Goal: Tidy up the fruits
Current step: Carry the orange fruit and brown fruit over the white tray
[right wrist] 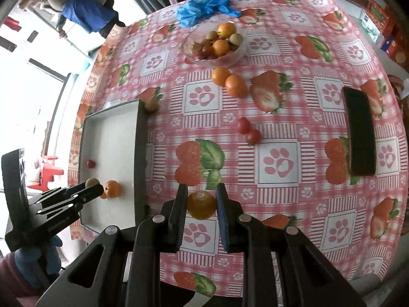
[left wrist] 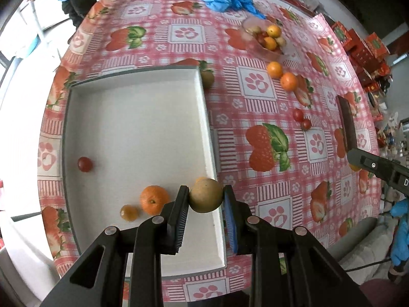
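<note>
The left hand-held gripper (left wrist: 206, 196) clenches a greenish-brown fruit (left wrist: 206, 195) over the white tray's (left wrist: 204, 107) edge for sorting, while the right hand-held gripper (right wrist: 201, 202) grips a small orange fruit (right wrist: 201, 204) above the desk (right wrist: 278, 117).

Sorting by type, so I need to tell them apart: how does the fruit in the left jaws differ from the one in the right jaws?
The left fruit is dull olive-brown; the right fruit is glossy orange-yellow. The left one hangs over the tray edge, the right one over the tablecloth. Both are round and clamped between jaws.

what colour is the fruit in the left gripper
Olive green-brown fruit, pinched in the left gripper; clearest in the left wrist view.
</note>
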`<state>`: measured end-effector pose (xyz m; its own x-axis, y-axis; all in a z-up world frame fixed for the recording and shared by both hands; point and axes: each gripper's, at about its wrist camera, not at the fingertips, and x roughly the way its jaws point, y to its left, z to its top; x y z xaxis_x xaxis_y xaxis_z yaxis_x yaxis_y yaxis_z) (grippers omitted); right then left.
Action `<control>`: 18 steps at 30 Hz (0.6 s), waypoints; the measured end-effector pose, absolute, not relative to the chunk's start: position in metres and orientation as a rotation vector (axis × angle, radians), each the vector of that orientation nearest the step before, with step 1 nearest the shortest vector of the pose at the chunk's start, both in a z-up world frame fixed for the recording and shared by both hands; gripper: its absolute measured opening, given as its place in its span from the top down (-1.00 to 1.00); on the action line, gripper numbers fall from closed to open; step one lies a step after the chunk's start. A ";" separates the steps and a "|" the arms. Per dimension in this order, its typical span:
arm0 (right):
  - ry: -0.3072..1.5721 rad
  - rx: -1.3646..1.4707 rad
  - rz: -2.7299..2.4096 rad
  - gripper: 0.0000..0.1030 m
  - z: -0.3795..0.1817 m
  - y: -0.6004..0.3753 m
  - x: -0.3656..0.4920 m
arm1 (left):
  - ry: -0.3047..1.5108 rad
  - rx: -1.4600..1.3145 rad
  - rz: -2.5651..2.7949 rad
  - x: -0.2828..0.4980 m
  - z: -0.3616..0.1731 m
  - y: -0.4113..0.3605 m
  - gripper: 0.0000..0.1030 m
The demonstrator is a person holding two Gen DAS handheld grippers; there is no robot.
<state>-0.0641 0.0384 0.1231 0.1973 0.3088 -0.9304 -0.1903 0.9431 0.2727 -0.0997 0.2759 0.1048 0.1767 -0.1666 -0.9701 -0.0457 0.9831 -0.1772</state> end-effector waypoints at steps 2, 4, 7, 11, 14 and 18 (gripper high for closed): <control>1.332 0.097 0.356 0.53 0.123 0.044 -0.064 | 1.388 -0.192 -0.078 -0.102 0.105 0.282 0.45; 1.334 0.086 0.366 0.53 0.123 0.051 -0.063 | 1.382 -0.201 -0.068 -0.104 0.106 0.288 0.45; 1.335 0.068 0.385 0.53 0.125 0.064 -0.063 | 1.376 -0.216 -0.050 -0.108 0.106 0.297 0.45; 1.340 0.041 0.412 0.53 0.126 0.081 -0.063 | 1.371 -0.236 -0.023 -0.113 0.106 0.311 0.45; 1.343 0.022 0.434 0.53 0.126 0.093 -0.062 | 1.365 -0.251 -0.007 -0.117 0.105 0.321 0.45; 1.347 -0.001 0.463 0.53 0.127 0.110 -0.063 | 1.364 -0.264 0.013 -0.123 0.103 0.333 0.45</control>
<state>-0.0631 0.1103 0.1265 0.1459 0.3211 -0.9357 -0.3225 0.9096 0.2618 -0.1234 0.3331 0.1033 0.2096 -0.1434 -0.9672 -0.1623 0.9704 -0.1791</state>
